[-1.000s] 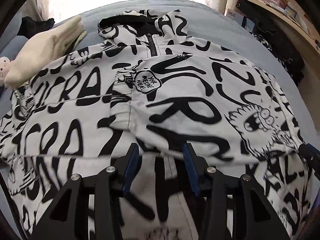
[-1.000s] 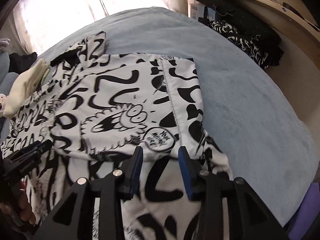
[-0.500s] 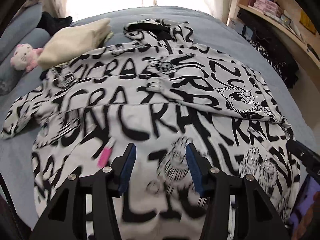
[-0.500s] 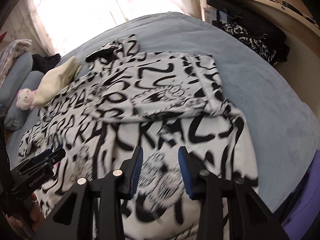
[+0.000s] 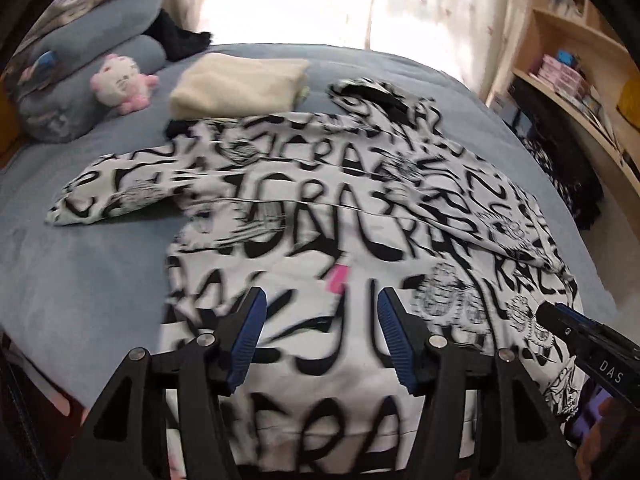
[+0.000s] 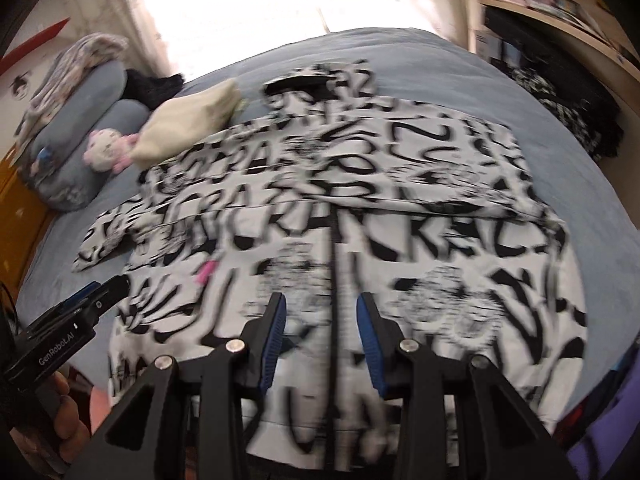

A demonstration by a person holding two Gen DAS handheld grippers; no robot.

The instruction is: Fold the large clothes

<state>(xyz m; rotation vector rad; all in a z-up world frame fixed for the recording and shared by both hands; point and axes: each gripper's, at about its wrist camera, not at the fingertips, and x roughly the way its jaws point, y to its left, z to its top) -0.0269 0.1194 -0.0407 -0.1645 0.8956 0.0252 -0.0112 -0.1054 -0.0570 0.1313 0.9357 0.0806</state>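
A large white hoodie with black graffiti lettering [image 5: 320, 216] lies flat on the blue bed, front up, hood at the far end; it fills the right wrist view [image 6: 360, 216] too. One sleeve lies folded across the chest, the other sticks out to the left [image 5: 104, 200]. A pink tag [image 5: 338, 278] sits on its lower front. My left gripper [image 5: 320, 312] is open and empty above the hem. My right gripper [image 6: 320, 308] is open and empty above the zipper line near the hem. Each gripper shows at the other view's edge.
A folded cream garment [image 5: 240, 84] lies beyond the hoodie. A pink plush toy [image 5: 120, 80] leans on grey pillows [image 5: 80, 68] at far left. Wooden shelves [image 5: 580, 80] with dark clothes below stand at the right. The blue bed cover [image 5: 80, 272] is bare to the left.
Both grippers have pulled back from the folded sleeve toward the hem and risen. More of the hoodie and bed has come into view. Both stay open and empty.
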